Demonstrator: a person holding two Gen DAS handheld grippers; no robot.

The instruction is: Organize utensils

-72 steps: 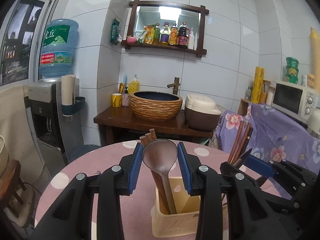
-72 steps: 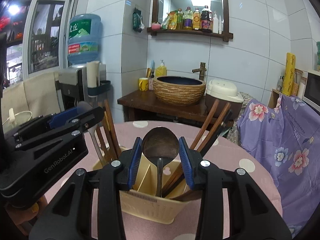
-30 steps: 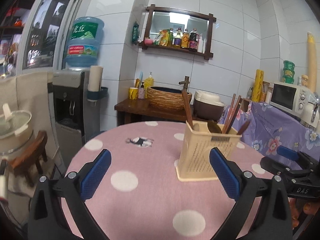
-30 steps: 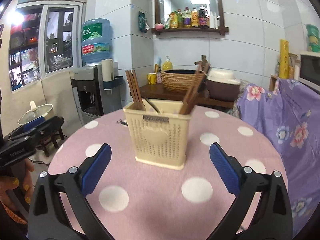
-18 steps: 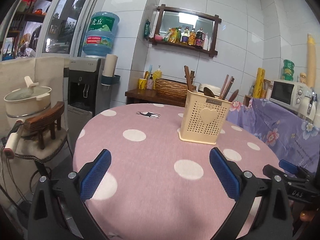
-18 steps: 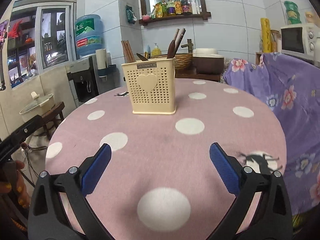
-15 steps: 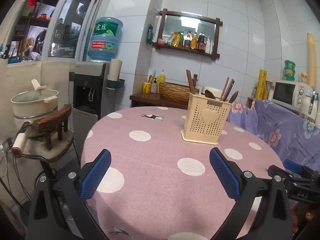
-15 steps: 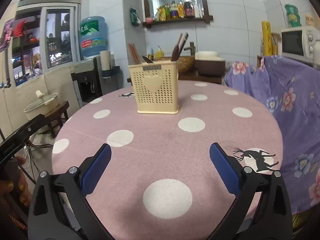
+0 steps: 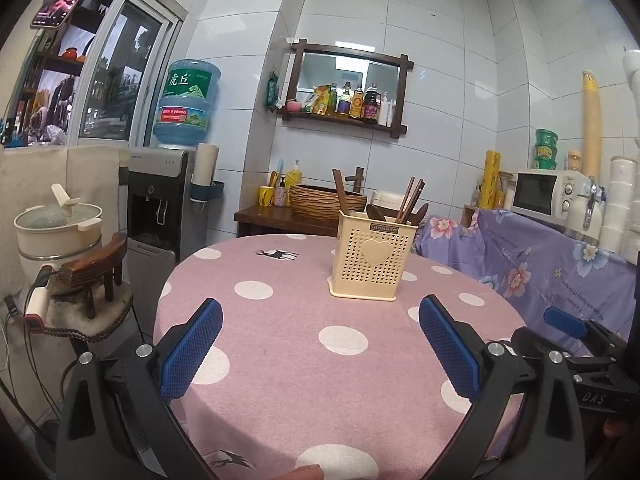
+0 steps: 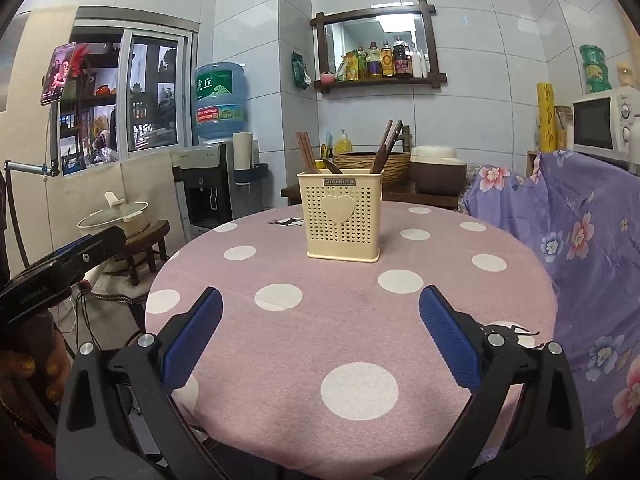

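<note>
Caddy (image 10: 343,216), cream, perforated, heart on front, upright toward far middle of round table (image 10: 352,344). Inside: chopsticks (image 10: 306,151) leaning at left, spoons (image 9: 376,212) low in middle, more chopsticks (image 10: 387,145) at right; compartments hard to tell. Pink dotted cloth bare all around, wide room to near edge. Left gripper (image 9: 320,344) empty, jaws spread wide. Right gripper (image 10: 320,340) likewise, nothing between pads. Beyond: water dispenser (image 9: 160,208) left, purple flowered cover (image 10: 580,240) right, close to table edge.

Cream perforated utensil holder (image 10: 343,216) stood upright mid-table; wooden chopsticks (image 10: 306,151) and spoons (image 9: 375,212) held inside.
</note>
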